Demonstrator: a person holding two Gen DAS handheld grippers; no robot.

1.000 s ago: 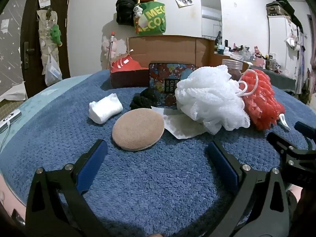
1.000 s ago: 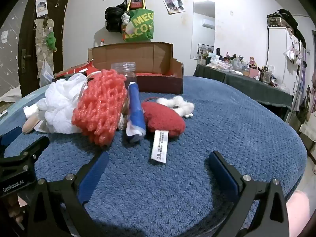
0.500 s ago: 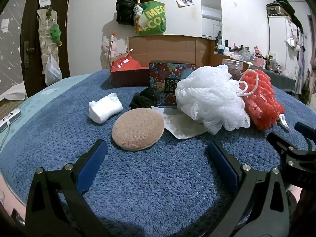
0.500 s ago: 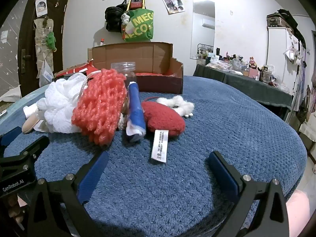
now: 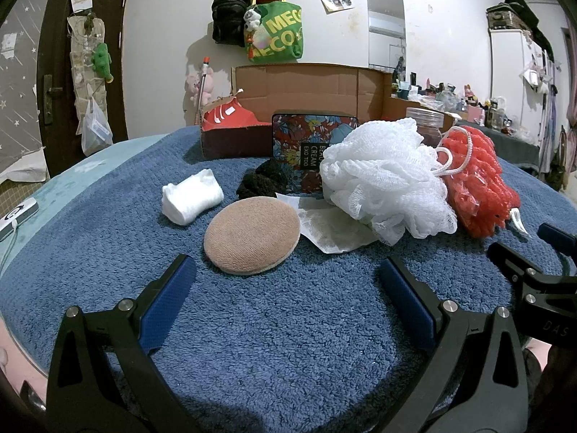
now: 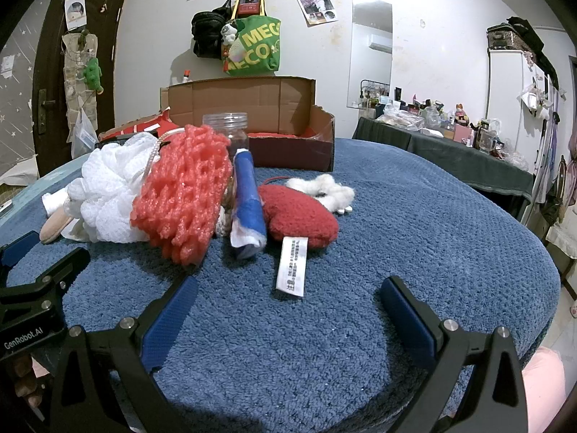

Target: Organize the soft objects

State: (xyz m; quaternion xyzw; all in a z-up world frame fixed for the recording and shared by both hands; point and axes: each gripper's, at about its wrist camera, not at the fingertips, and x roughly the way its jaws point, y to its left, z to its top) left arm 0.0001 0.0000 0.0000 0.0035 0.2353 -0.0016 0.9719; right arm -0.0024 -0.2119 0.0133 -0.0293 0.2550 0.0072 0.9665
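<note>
At your twelve o'clock a green tote bag (image 5: 279,32) hangs on the wall beside a black bag (image 5: 228,23). The dark door (image 5: 65,72) stands at ten o'clock, a cluttered side table (image 6: 450,144) at two o'clock.

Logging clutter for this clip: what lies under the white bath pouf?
A creased white printed sheet sticks out from beneath the white bath pouf, flat on the blue blanket, its near corner beside the tan round pad. How far the sheet runs underneath is hidden.

White loofah (image 5: 382,176) touches red loofah (image 5: 476,176); tan round pad (image 5: 252,240) lies flat nearby.
</note>
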